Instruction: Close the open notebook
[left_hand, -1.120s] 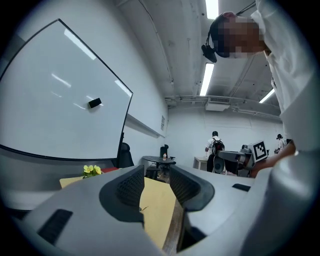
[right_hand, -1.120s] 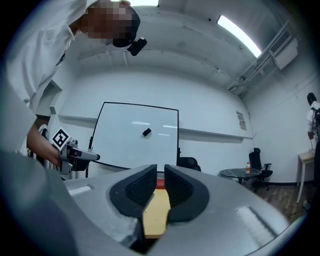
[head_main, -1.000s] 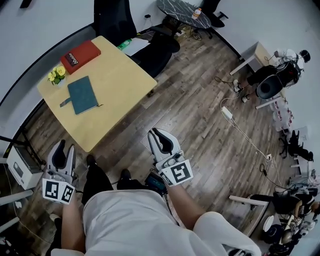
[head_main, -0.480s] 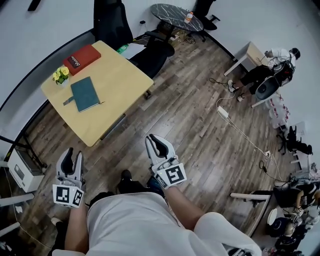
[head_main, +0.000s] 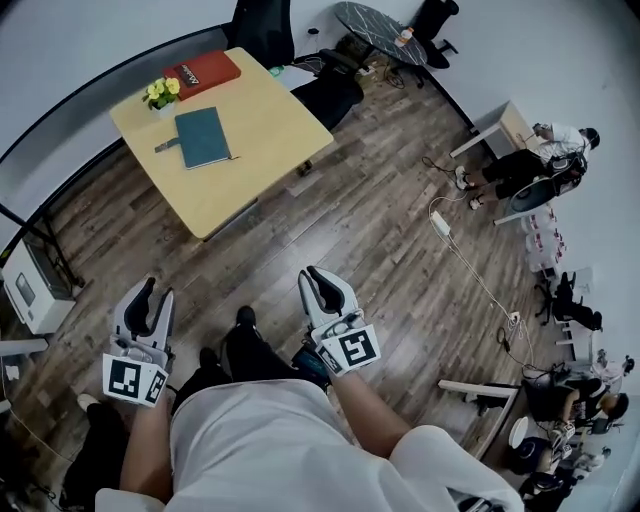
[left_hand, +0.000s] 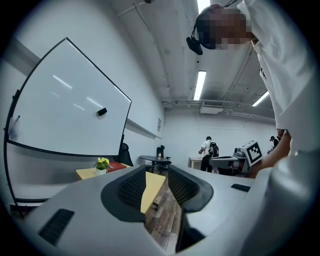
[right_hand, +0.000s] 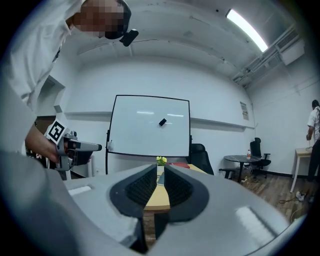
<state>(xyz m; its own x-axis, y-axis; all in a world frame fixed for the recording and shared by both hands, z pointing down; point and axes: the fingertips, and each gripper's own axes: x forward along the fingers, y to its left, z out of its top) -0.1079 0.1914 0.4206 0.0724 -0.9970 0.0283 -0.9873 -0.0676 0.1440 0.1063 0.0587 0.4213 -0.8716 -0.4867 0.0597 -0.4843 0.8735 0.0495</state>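
Floor (head_main: 380, 230): wood planks; both grippers hang over it.
Table (head_main: 270, 130): pale wood, at the head view's upper left.
Whiteboard (right_hand: 150, 127): behind the table; no writing shows on it.
Left gripper (head_main: 158, 290): jaws a little apart, nothing between them, well apart from the table.
Right gripper (head_main: 312, 272): jaws almost together, only a slit, empty.
Red book (head_main: 203, 74): at the table's far edge; white lettering on the cover, too small to read.
Notebook (head_main: 203, 137): teal, flat on the table, cover shut, no label visible.
Flowers (head_main: 160, 91): yellow, between red book and notebook.
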